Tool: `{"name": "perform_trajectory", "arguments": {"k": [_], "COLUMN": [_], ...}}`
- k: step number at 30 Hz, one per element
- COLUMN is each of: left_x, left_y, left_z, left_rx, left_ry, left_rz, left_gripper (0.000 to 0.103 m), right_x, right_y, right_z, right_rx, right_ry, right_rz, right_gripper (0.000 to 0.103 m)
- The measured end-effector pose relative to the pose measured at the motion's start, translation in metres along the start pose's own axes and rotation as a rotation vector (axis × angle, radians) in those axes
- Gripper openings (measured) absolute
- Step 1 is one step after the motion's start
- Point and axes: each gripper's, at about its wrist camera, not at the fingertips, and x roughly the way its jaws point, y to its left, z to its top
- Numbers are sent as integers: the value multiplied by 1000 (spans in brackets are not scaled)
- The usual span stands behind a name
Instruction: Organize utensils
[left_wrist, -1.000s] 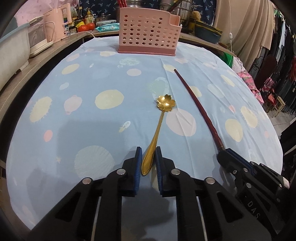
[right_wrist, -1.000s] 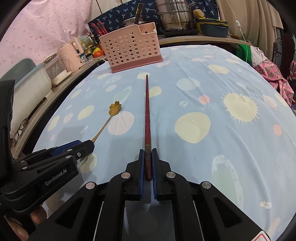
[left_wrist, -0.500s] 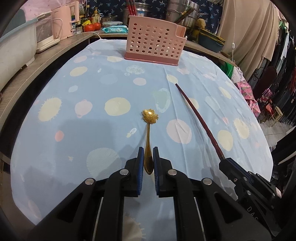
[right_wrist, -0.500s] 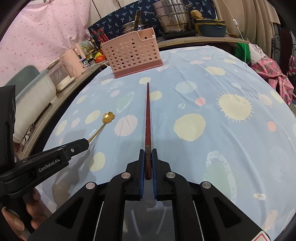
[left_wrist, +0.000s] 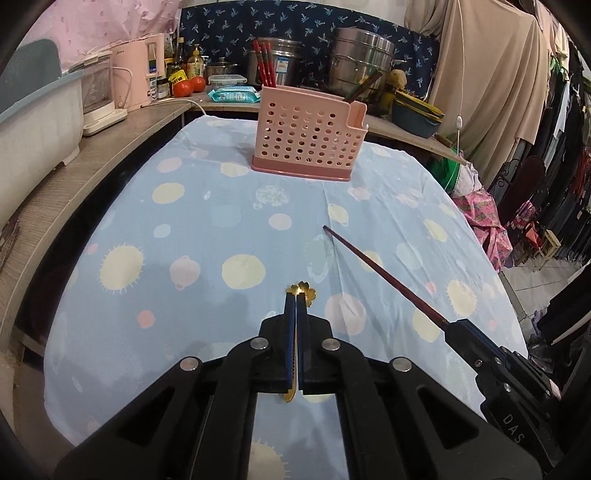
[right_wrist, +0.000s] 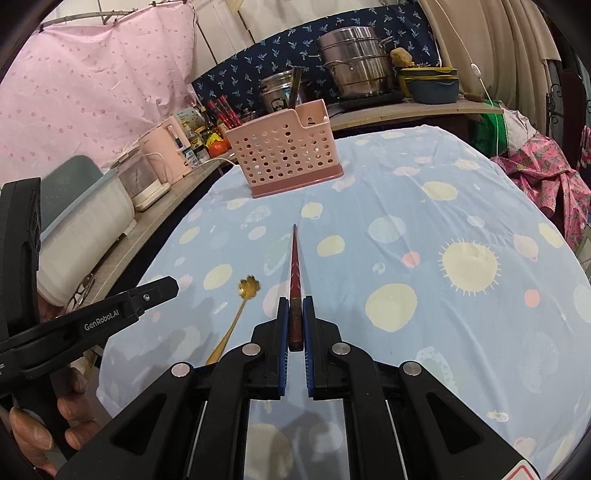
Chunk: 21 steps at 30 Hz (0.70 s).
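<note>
Ahead of both claws, pink caddy (left_wrist: 308, 142); left claw (left_wrist: 296, 299) clamped on gold spoon (right_wrist: 246, 291); right claw (right_wrist: 295, 308) clamps red chopstick (right_wrist: 295, 266), lifted for drop-in.

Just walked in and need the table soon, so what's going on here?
A person is tidying utensils with a handheld gripper in each hand. The left gripper is shut on a gold spoon with a flower-shaped bowl; the right gripper is shut on a dark red chopstick. Both are held above the tablecloth. The pink basket stands at the table's far end.
</note>
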Motion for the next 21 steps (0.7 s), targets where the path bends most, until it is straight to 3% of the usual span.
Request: {"name": "perform_trajectory", "arguments": {"k": [4, 7, 9, 11, 16, 21], "left_x": [-1, 9, 18, 28, 46, 47], "left_y": [6, 11, 15, 17, 20, 19], "left_z": [3, -10, -21, -36, -57, -60], "left_rx": [-14, -29, -46, -61, -88, -84], "left_ry": [-5, 42, 82, 127, 198, 195], "left_rz": [8, -4, -8, -16, -45, -56], "left_gripper": [0, 2, 12, 30, 30, 29], "right_x": [-7, -8, -6, -4, -2, -1], "right_y": [2, 2, 1, 1, 1, 2], "right_z": [10, 10, 7, 3, -3, -5], "right_rx": [0, 5, 11, 16, 16, 14], "right_ry": [-32, -33, -23, -10, 10, 16], "right_rz": [6, 7, 9, 9, 10, 8], "right_gripper": [7, 7, 7, 7, 7, 7]}}
